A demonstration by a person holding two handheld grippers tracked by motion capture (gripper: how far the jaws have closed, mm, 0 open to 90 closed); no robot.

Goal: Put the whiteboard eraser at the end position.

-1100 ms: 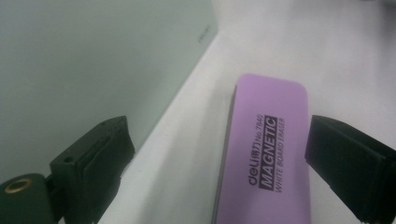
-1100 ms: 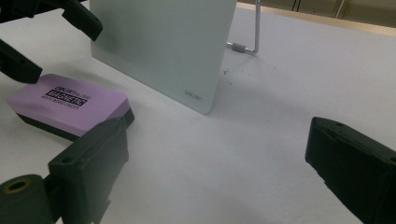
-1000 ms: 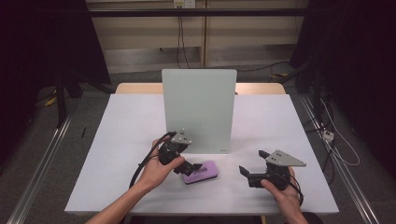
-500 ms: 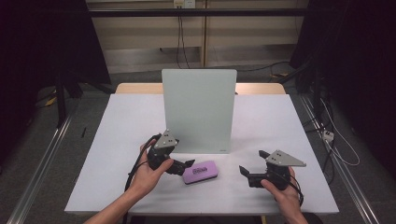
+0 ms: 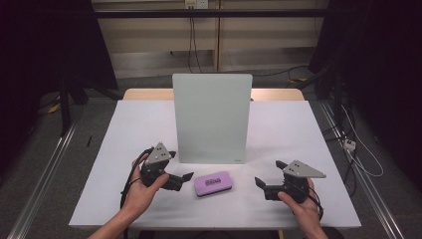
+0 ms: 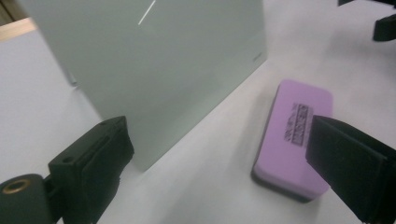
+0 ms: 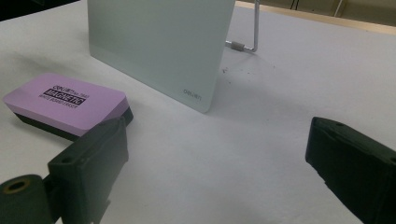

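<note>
I hold my left gripper point(image 5: 185, 178) low over the white table point(image 5: 124, 134), and its jaws stand wide apart with nothing between them. My right gripper point(image 5: 260, 183) sits near the other side of the table, and its jaws are wide too, holding nothing.

The purple eraser point(image 5: 213, 183) lies flat on the table between my two grippers, just in front of the pale green board point(image 5: 211, 117) that stands upright. The eraser is just beside my left jaws, but I think it is not touching them yet.

I think the eraser is light. Its purple top looks hard and smooth, with a black label on it. The dark layer under it looks soft, like felt. It may slide on the smooth table if I push it from one side only.

I think the best place to take it is across its two long sides, near the middle, squeezing the hard purple part. I should stay clear of the board, which could tip if I bump it.
</note>
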